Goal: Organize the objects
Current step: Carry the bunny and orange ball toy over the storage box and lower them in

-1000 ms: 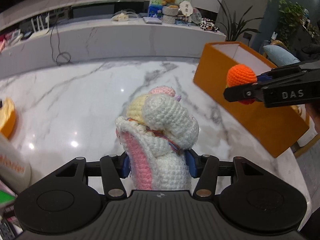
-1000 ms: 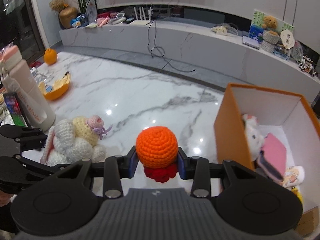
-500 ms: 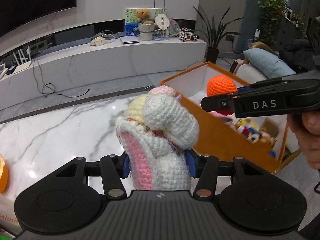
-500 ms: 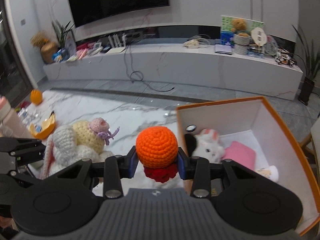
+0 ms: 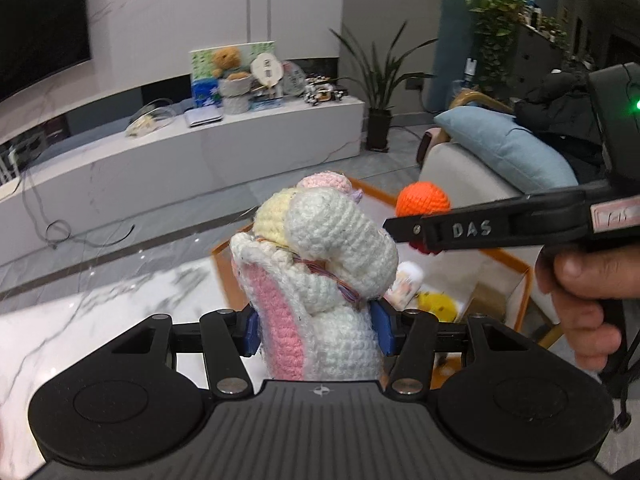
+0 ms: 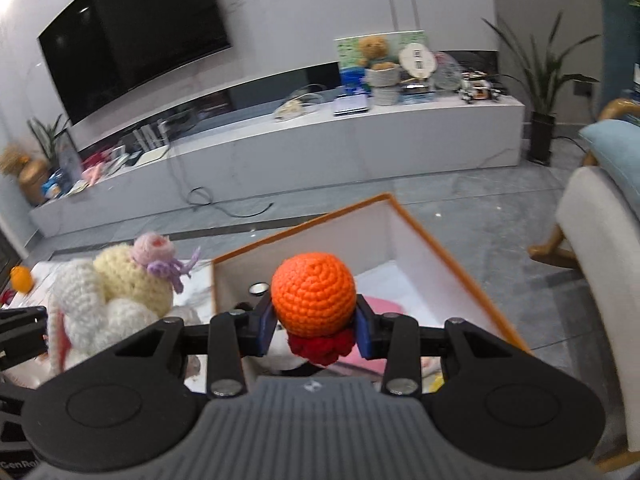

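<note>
Here both crocheted toys (image 5: 320,264) (image 6: 313,294) hang above the orange box's rim (image 6: 440,248).

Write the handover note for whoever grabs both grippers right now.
Left gripper: shut on the crocheted bunny, held in the air by the orange box.
Right gripper: shut on the orange crochet ball, held over the open box.
Done: both toys lifted and brought to the box, which already holds a pink item and other toys.
Left: lower each toy in, open the jaws, then pull clear.
</note>
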